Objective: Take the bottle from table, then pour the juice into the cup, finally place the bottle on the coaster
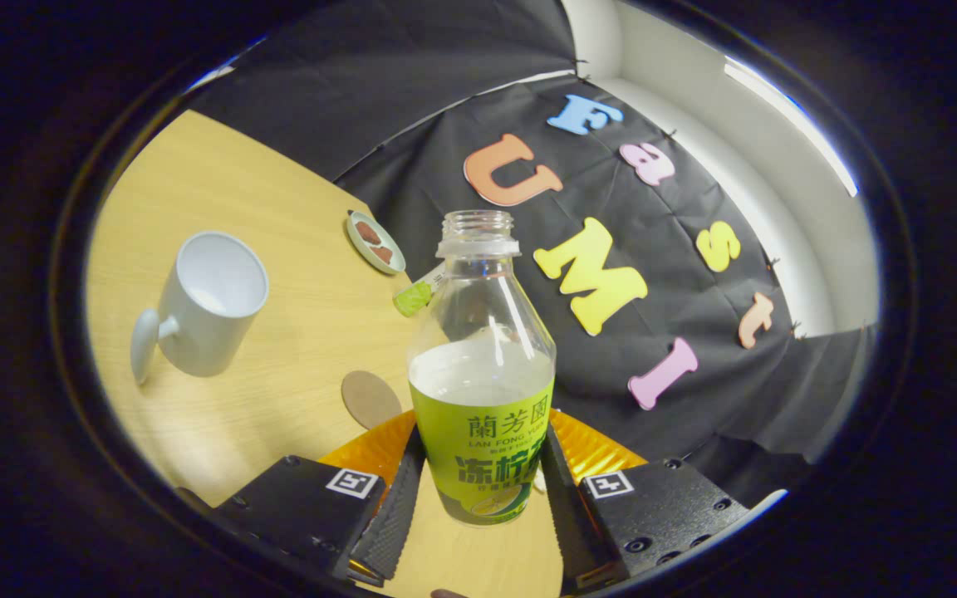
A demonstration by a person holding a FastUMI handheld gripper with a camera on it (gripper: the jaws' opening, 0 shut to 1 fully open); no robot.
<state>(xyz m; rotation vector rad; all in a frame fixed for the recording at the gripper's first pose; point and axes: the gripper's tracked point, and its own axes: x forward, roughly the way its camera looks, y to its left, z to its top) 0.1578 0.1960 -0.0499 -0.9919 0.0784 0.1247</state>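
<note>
An open clear bottle (481,374) with a green label and pale juice in its lower half stands between my fingers. My gripper (478,498) is shut on the bottle, with both ribbed pads (402,498) pressing on the label's sides. The view is tilted, so the bottle appears lifted off the wooden table (279,274). A white mug (200,303) stands well off to the left of the bottle, its mouth open and showing no juice. A small round brown coaster (370,399) lies on the table just beyond my left finger, between the mug and the bottle.
A small oval dish (375,242) with brown pieces sits farther back on the table. A green-and-white cap or tag (419,293) lies behind the bottle. An orange shiny sheet (595,448) lies under the bottle's base area.
</note>
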